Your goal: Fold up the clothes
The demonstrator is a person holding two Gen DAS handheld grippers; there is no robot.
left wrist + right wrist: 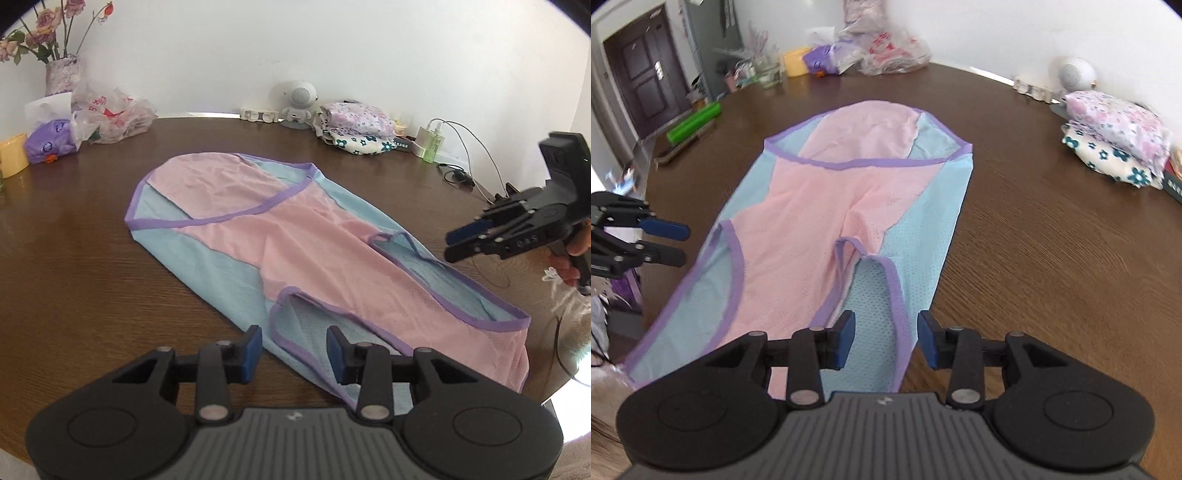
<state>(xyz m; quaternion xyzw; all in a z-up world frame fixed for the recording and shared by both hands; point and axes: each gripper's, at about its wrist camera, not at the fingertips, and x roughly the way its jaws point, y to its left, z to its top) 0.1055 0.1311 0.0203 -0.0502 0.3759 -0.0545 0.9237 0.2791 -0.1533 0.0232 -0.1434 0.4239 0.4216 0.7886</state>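
Pink-and-blue mesh garment with purple trim (pixel 295 236), flat before my two part-open, empty grippers: left (pixel 294 354), right (pixel 886 339).

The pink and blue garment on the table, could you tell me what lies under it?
The pink and blue garment lies flat on the brown wooden table. Anything beneath the cloth is covered.

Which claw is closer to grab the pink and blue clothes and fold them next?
Probably the left claw. Its open tips hang right over the garment's purple-edged near end. The right claw, also open, sits off the cloth's side edge over the bare table. It's close, though; both could grab.
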